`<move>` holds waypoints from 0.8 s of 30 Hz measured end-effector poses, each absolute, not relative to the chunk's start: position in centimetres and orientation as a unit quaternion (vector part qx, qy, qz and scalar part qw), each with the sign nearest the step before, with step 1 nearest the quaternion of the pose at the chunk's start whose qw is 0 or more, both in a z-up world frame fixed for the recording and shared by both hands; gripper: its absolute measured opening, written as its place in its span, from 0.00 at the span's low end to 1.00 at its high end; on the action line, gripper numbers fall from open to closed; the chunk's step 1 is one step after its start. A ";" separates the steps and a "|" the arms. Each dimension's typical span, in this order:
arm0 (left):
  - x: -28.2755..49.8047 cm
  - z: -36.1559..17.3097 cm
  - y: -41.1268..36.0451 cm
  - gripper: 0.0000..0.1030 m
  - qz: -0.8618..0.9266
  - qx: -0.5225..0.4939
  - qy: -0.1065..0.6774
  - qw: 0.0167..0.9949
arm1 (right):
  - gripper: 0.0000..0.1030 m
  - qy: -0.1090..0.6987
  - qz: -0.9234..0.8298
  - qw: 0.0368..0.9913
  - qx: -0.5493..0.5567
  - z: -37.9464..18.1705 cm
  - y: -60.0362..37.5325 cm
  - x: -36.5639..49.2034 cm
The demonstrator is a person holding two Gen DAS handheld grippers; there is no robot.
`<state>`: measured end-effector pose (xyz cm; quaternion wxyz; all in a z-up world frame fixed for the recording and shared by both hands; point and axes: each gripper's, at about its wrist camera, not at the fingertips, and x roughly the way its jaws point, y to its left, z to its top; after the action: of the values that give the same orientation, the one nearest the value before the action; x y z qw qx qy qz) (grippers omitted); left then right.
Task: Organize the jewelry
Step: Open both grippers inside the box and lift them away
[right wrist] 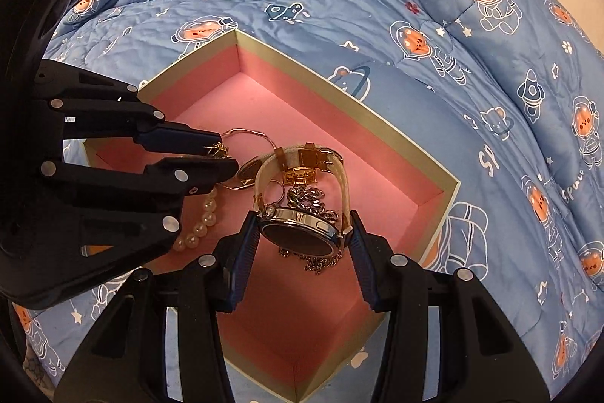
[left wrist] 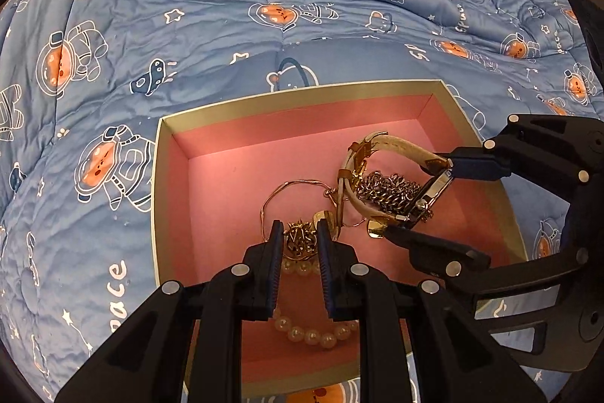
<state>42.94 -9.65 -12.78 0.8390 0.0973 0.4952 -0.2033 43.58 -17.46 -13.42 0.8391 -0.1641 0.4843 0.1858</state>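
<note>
An open box (left wrist: 302, 92) with a pink lining lies on the quilt. Low over its floor my left gripper (left wrist: 300, 226) is shut on the tangled gold cluster of a thin gold necklace (left wrist: 299, 243), whose wire loop trails behind it. My right gripper (right wrist: 302, 218) is shut on the dark-faced watch (right wrist: 302, 233) by the sides of its case; the cream strap (right wrist: 302, 153) with a gold clasp arches up behind it. A silver chain (right wrist: 310, 198) lies under the watch. A pearl bracelet (left wrist: 313, 332) rests on the lining below the left gripper (right wrist: 224, 153).
A blue quilt (left wrist: 188, 44) printed with astronaut bears surrounds the box (right wrist: 377, 116) on all sides, rumpled into soft folds. The two grippers sit close together inside the box, the right gripper (left wrist: 415, 195) just right of the left one. The far left part of the lining shows pink.
</note>
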 end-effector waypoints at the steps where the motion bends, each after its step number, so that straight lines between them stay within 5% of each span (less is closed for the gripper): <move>1: 43.0 -12.9 -9.7 0.17 -0.203 0.099 0.497 0.838 | 0.46 0.485 0.185 0.839 -0.164 -13.5 -17.5 43.6; 7: 43.0 -13.0 -9.6 0.17 -0.196 0.099 0.498 0.839 | 0.47 0.483 0.181 0.840 -0.170 -13.8 -17.3 43.6; 11: 42.9 -12.6 -9.5 0.21 -0.189 0.103 0.493 0.843 | 0.56 0.469 0.178 0.846 -0.180 -13.7 -17.3 43.4; 15: 42.6 -11.3 -8.9 0.46 -0.189 0.089 0.471 0.857 | 0.61 0.453 0.183 0.853 -0.185 -13.0 -17.6 43.2; 18: 42.3 -10.2 -8.7 0.50 -0.183 0.096 0.454 0.867 | 0.61 0.444 0.181 0.858 -0.184 -12.2 -18.0 43.0; 21: 41.6 -9.1 -8.4 0.65 -0.169 0.109 0.432 0.879 | 0.61 0.432 0.174 0.868 -0.173 -11.3 -18.6 42.2; 24: 40.4 -8.3 -7.5 0.74 -0.154 0.107 0.413 0.891 | 0.82 0.410 0.162 0.885 -0.149 -10.1 -19.4 40.7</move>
<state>40.40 -7.53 -8.34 0.8912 0.1065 0.4131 -0.1542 40.75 -19.45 -10.09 0.8853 -0.1489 0.4096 0.1624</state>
